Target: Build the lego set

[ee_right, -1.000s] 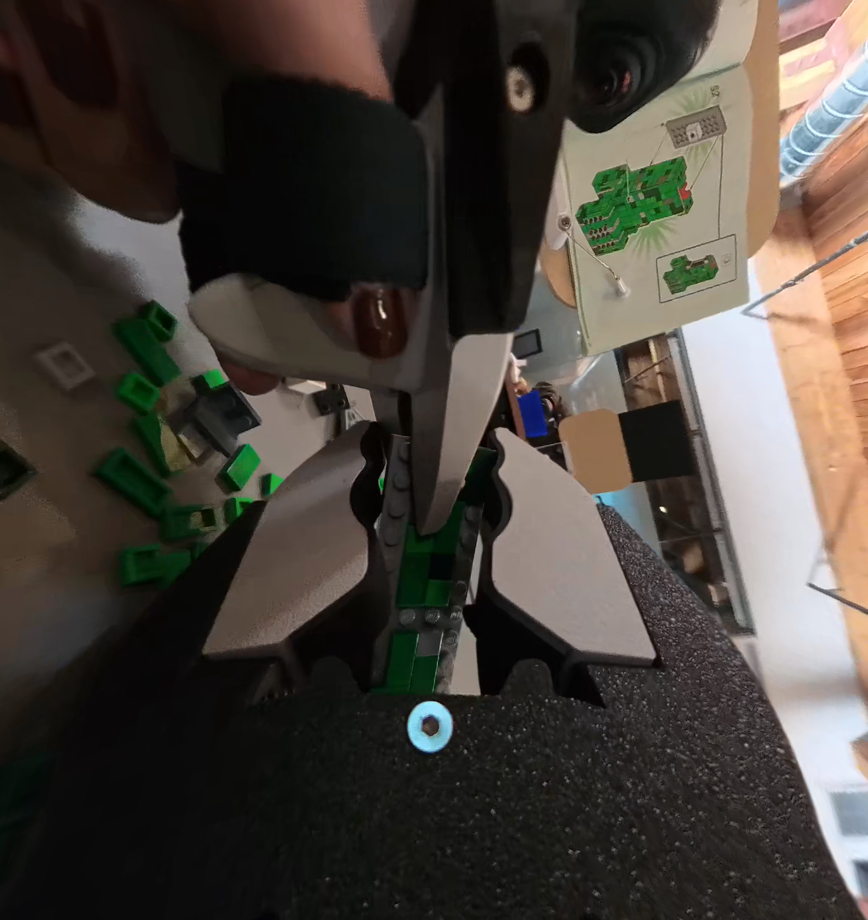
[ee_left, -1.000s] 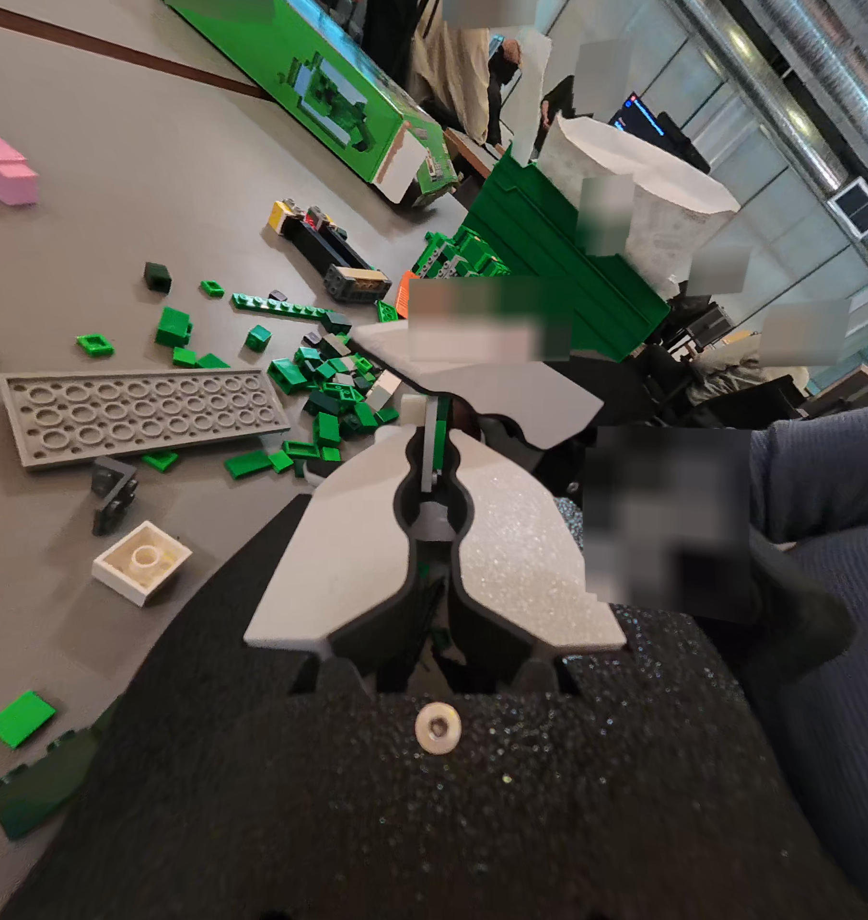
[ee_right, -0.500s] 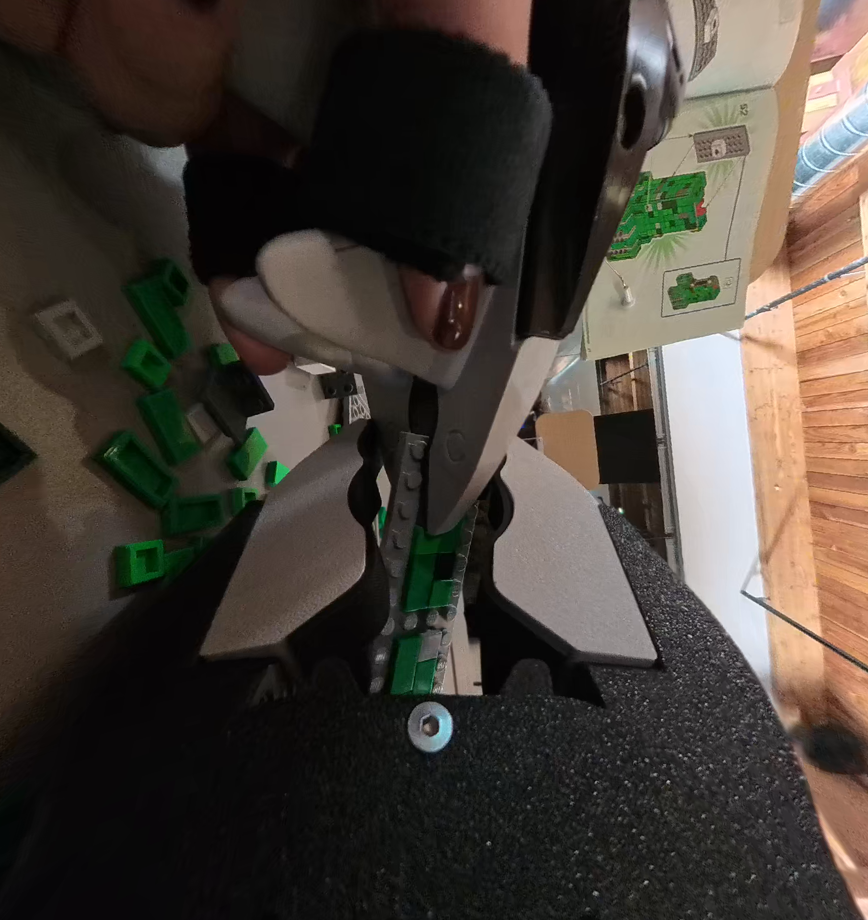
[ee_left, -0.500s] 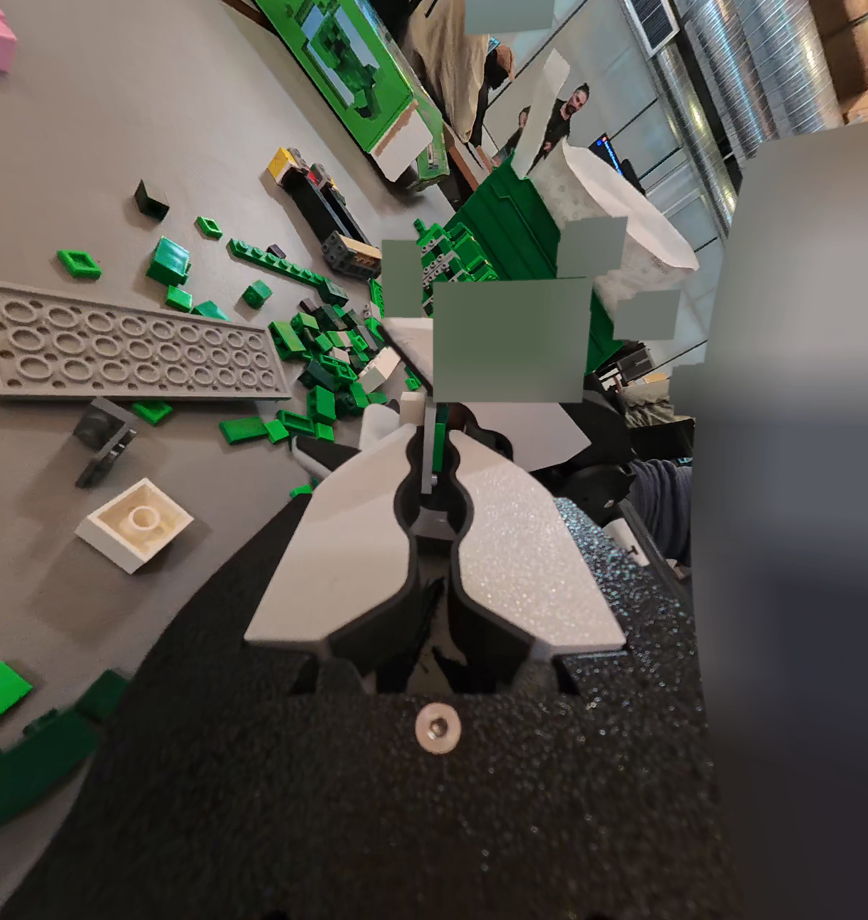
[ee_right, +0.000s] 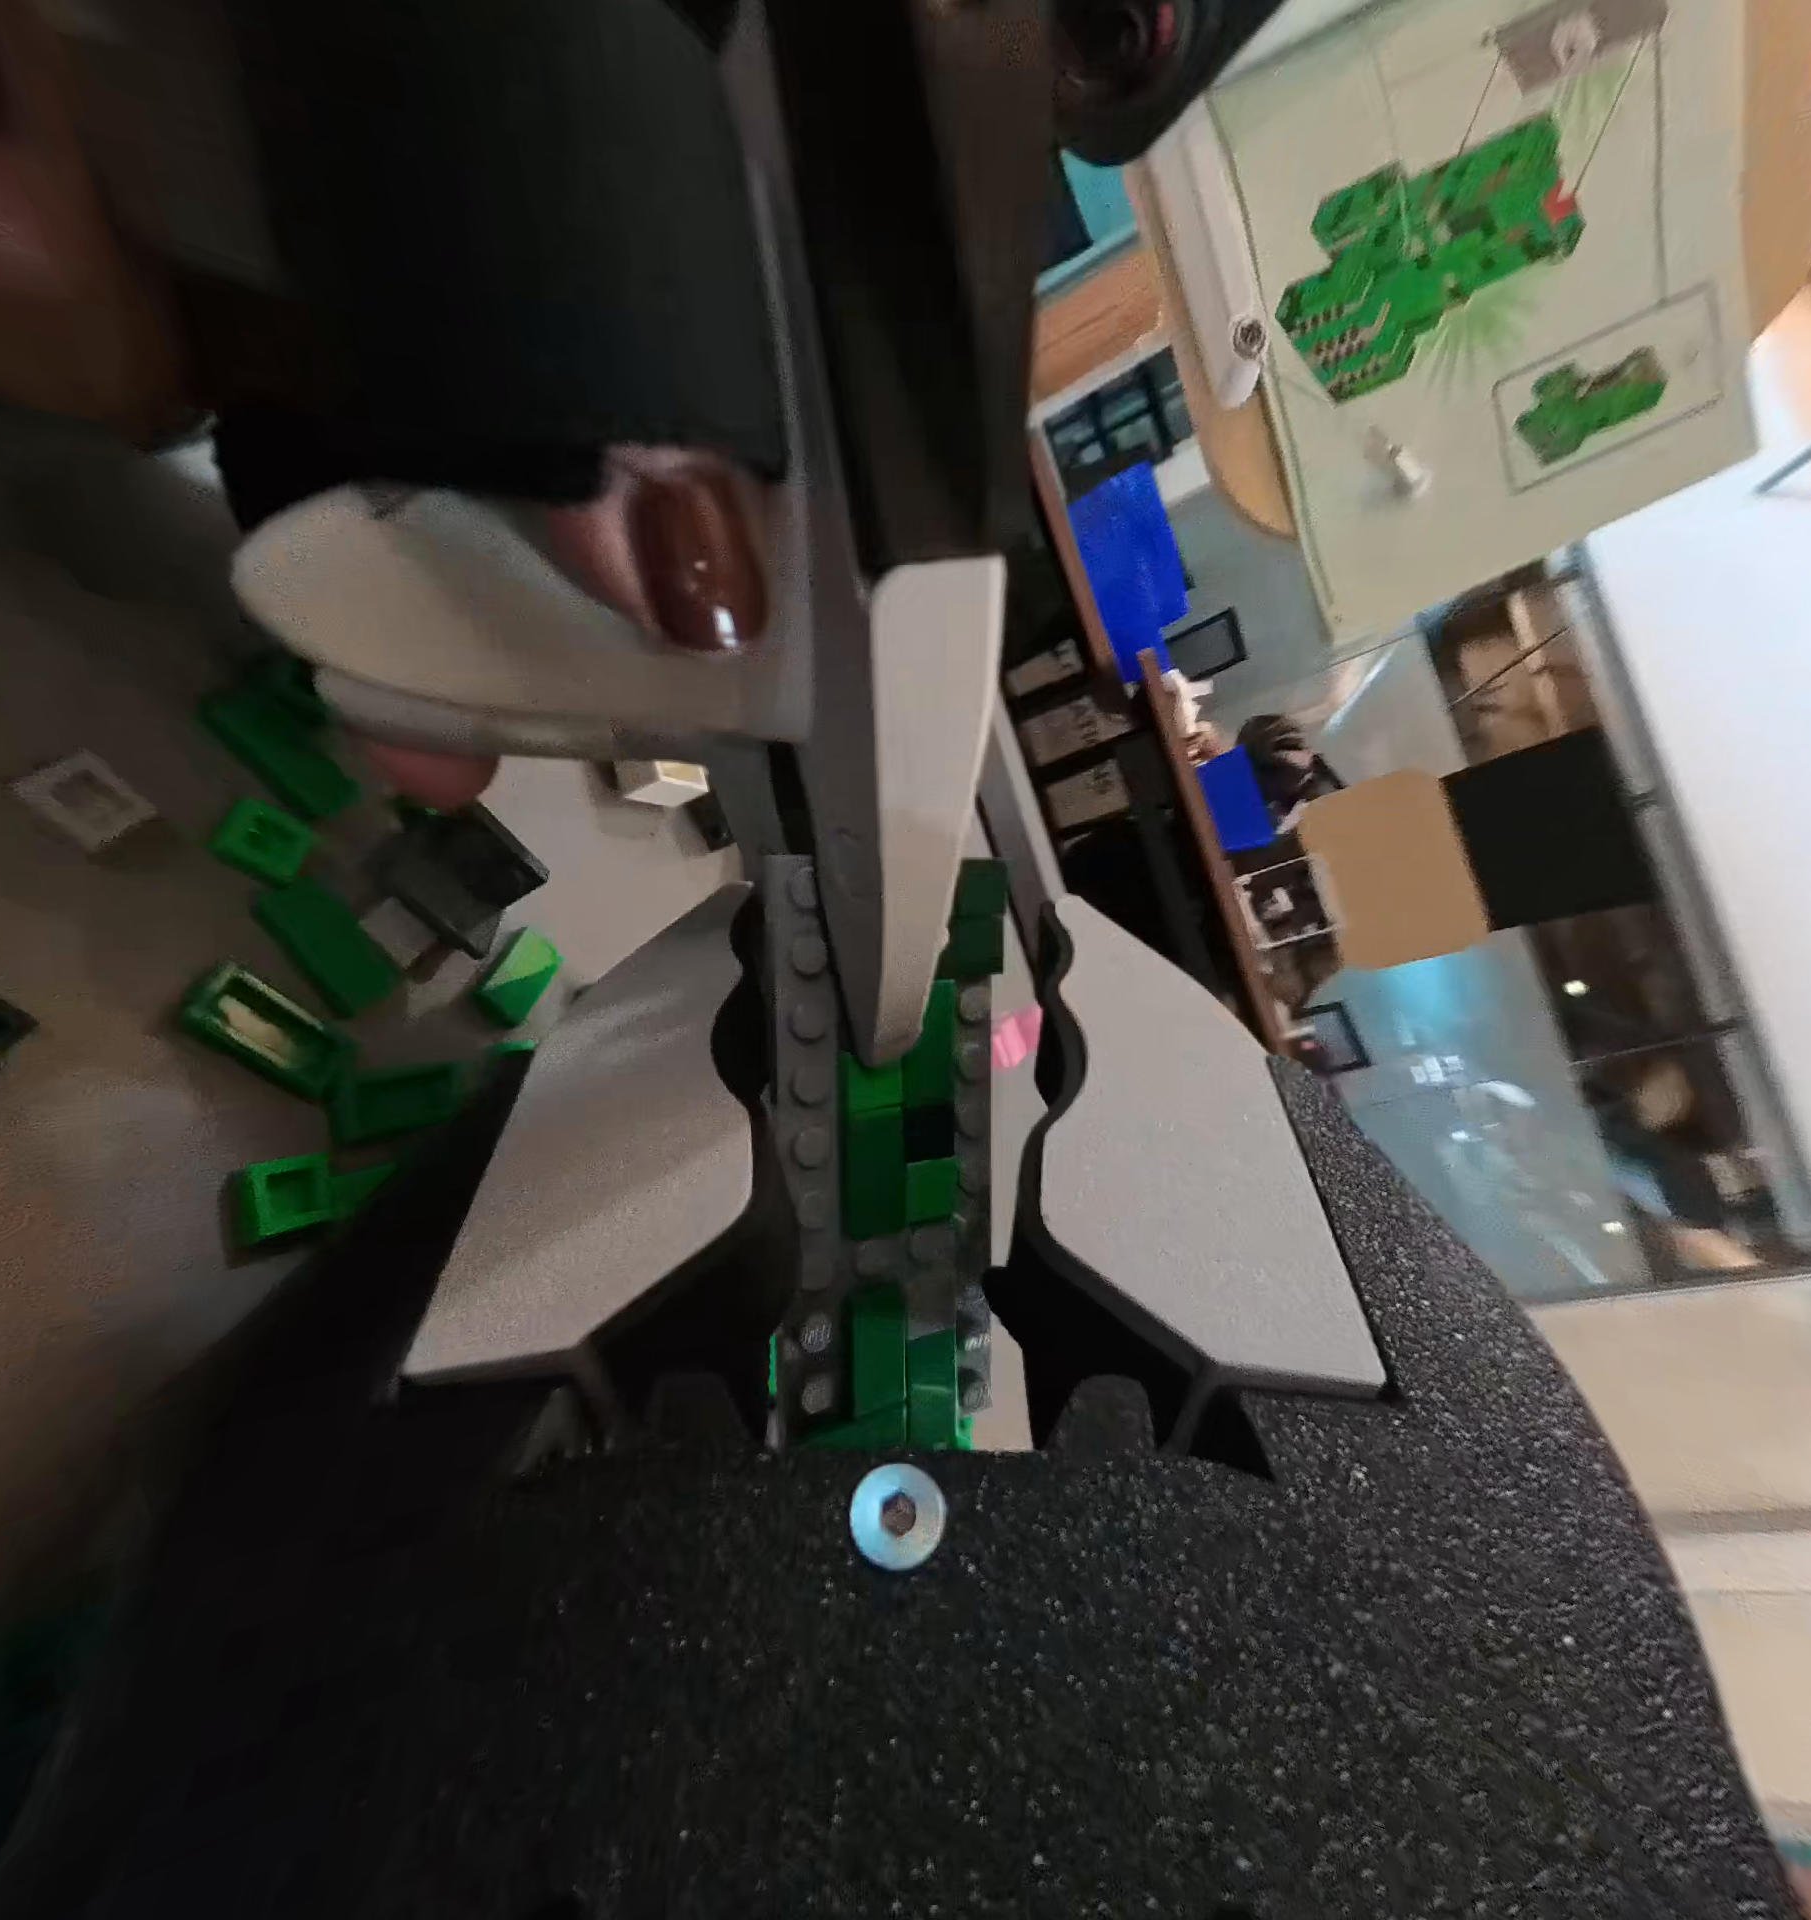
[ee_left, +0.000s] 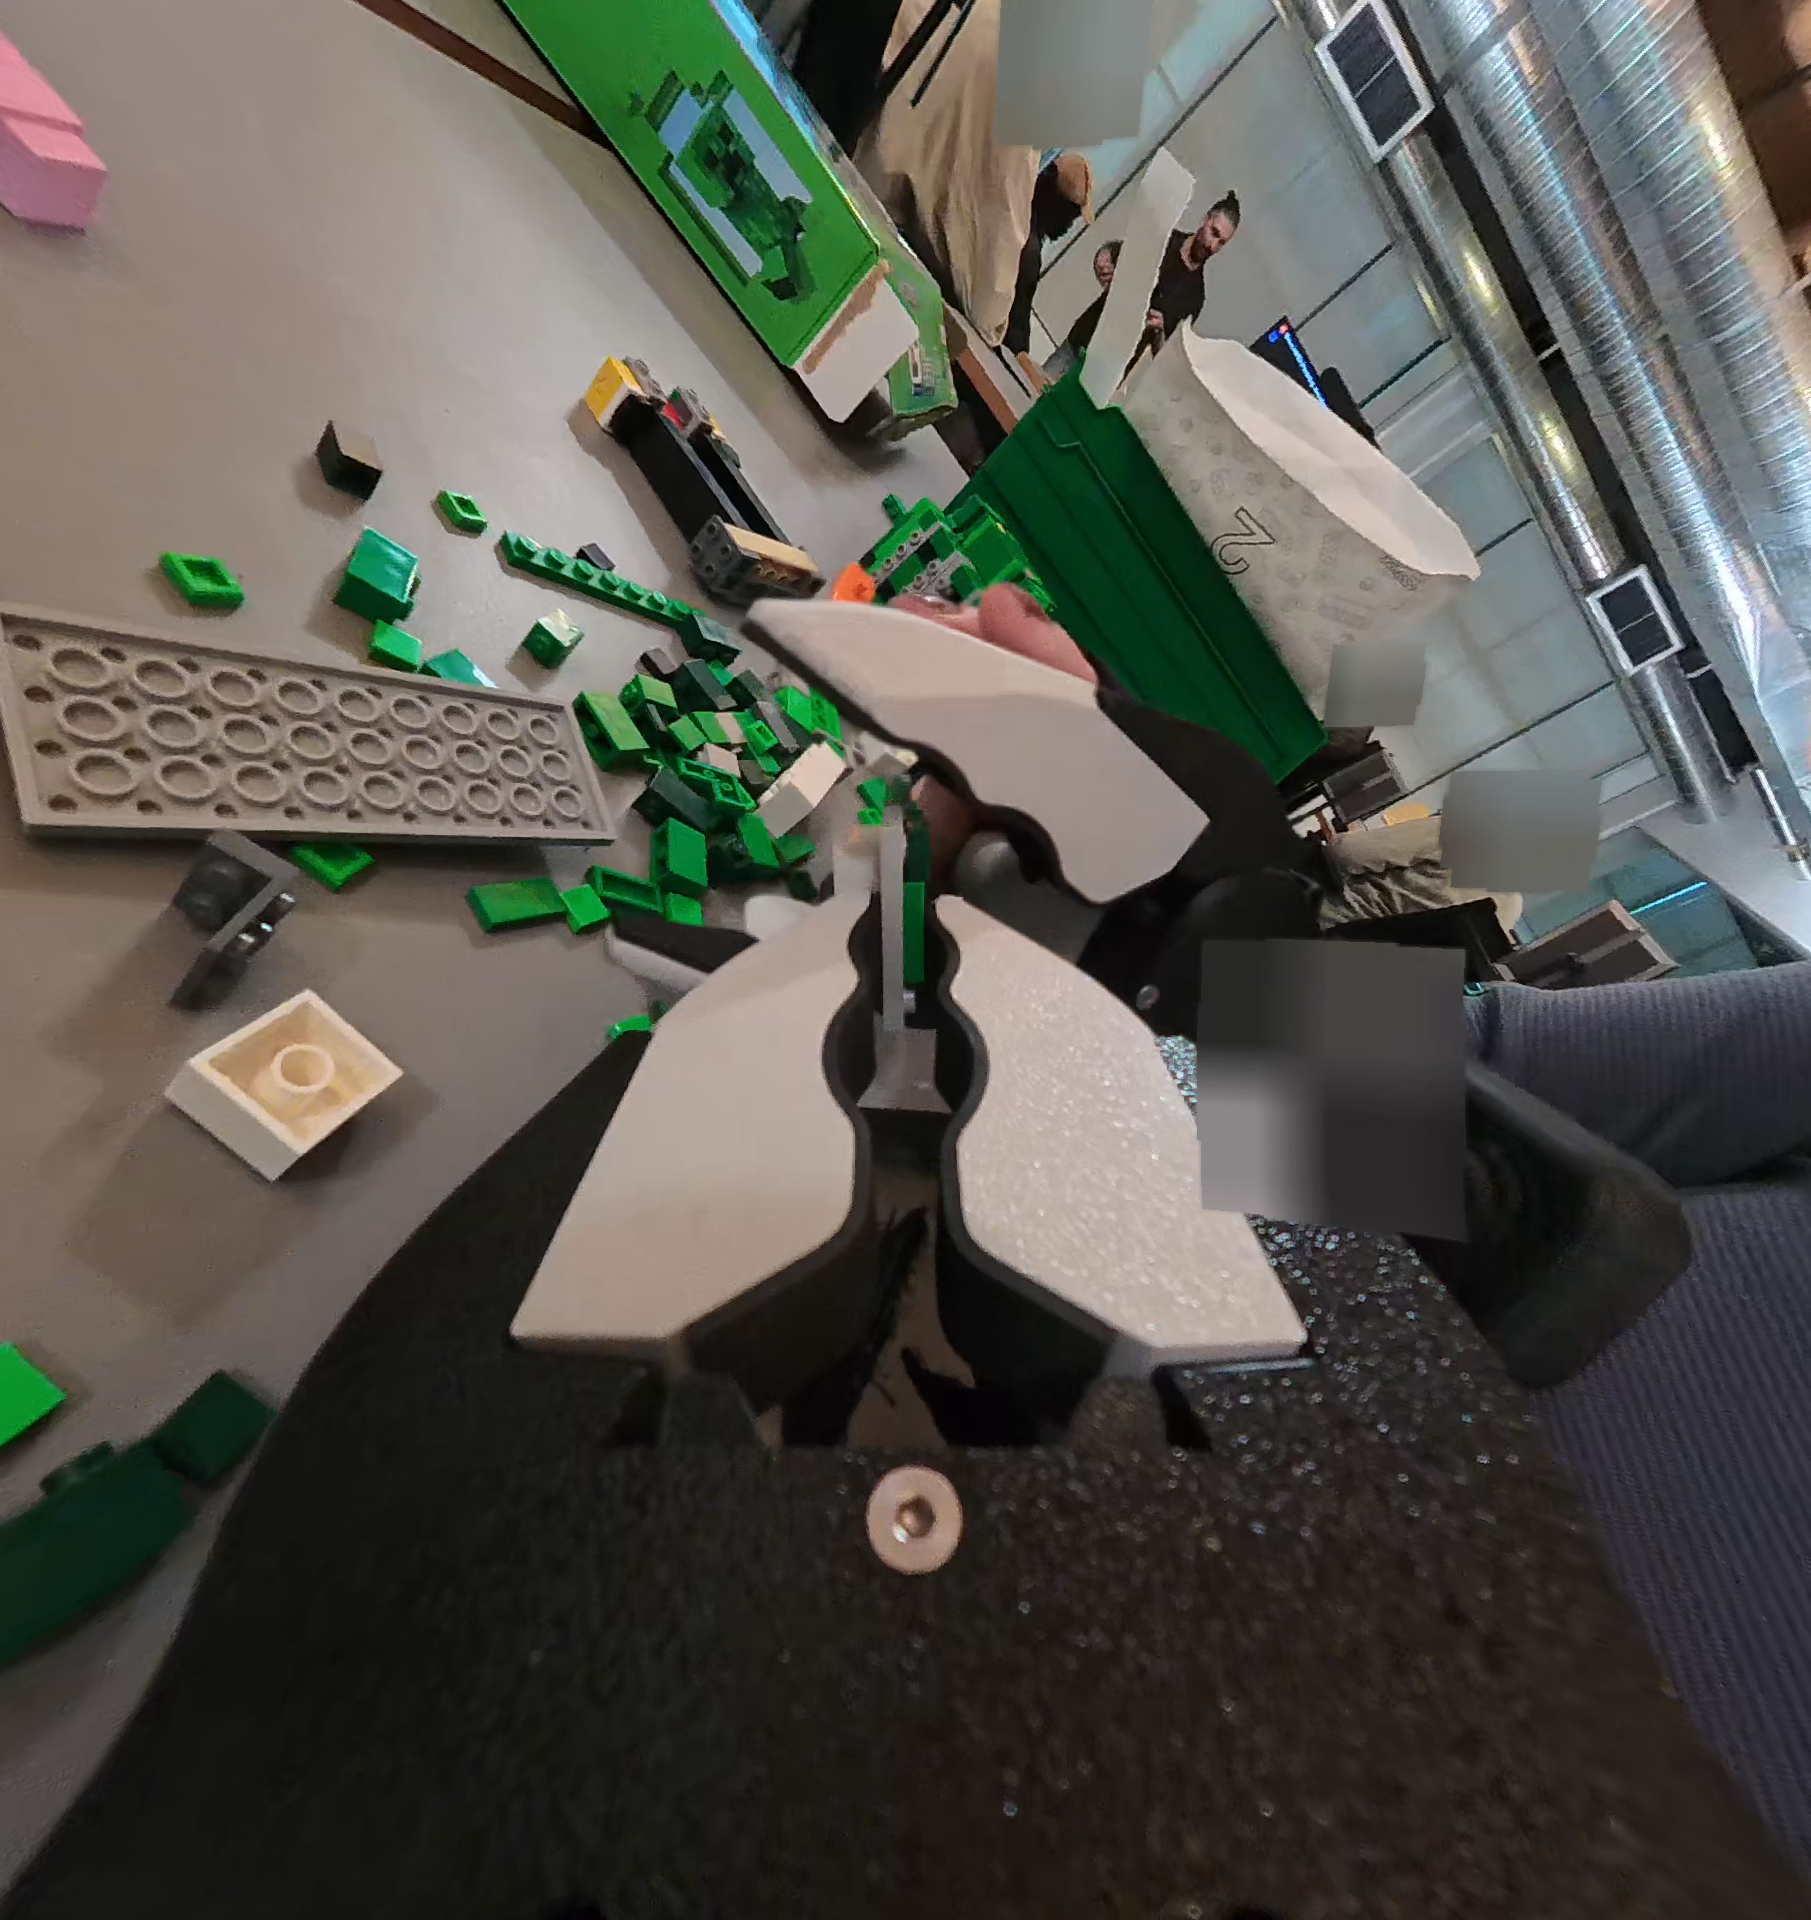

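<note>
Contact looks closer than half a second ago: in the right wrist view my left gripper (ee_right: 885,997) now has its tips down on the green bricks of the grey-and-green assembly (ee_right: 896,1164), so I judge a piece is being pressed home. My right gripper (ee_right: 896,1039) is clenched on that assembly, held up off the grey table (ee_left: 257,312). In the left view the left gripper (ee_left: 906,935) is closed on a thin grey-and-green edge (ee_left: 901,914), tilted toward the right gripper (ee_left: 984,727). Loose green bricks (ee_left: 693,790) and a grey baseplate (ee_left: 288,743) lie beyond.
</note>
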Action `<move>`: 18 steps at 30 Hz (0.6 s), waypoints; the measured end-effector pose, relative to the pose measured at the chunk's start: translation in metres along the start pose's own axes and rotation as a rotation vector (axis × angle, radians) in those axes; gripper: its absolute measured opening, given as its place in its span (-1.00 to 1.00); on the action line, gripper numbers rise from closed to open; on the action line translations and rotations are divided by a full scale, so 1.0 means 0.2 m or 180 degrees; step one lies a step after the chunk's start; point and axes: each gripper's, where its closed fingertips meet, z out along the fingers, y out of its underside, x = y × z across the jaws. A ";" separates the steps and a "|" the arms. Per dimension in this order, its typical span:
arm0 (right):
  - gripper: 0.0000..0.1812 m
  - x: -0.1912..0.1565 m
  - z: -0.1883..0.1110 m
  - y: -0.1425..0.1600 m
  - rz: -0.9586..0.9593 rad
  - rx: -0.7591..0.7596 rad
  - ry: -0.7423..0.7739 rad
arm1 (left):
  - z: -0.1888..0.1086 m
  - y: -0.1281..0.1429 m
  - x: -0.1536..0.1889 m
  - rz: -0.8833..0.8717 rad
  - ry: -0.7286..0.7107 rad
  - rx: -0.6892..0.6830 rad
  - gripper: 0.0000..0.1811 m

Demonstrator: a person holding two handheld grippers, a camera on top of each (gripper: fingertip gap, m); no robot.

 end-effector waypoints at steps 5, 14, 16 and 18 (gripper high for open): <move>-0.53 -0.04 0.00 -0.01 0.0051 -0.0007 -0.0148 | 0.02 0.04 0.02 0.0208 -0.0005 -0.0160 -0.93; -0.56 -0.02 0.02 0.01 -0.0492 -0.0258 0.0076 | 0.03 0.04 0.00 0.0146 -0.0075 -0.0194 -0.93; -0.56 -0.01 0.02 0.02 -0.0571 -0.0299 0.0120 | 0.03 0.04 0.00 0.0076 -0.0061 -0.0186 -0.93; -0.56 -0.01 0.02 0.02 -0.0631 -0.0330 0.0162 | 0.02 0.04 0.00 0.0025 -0.0052 -0.0182 -0.93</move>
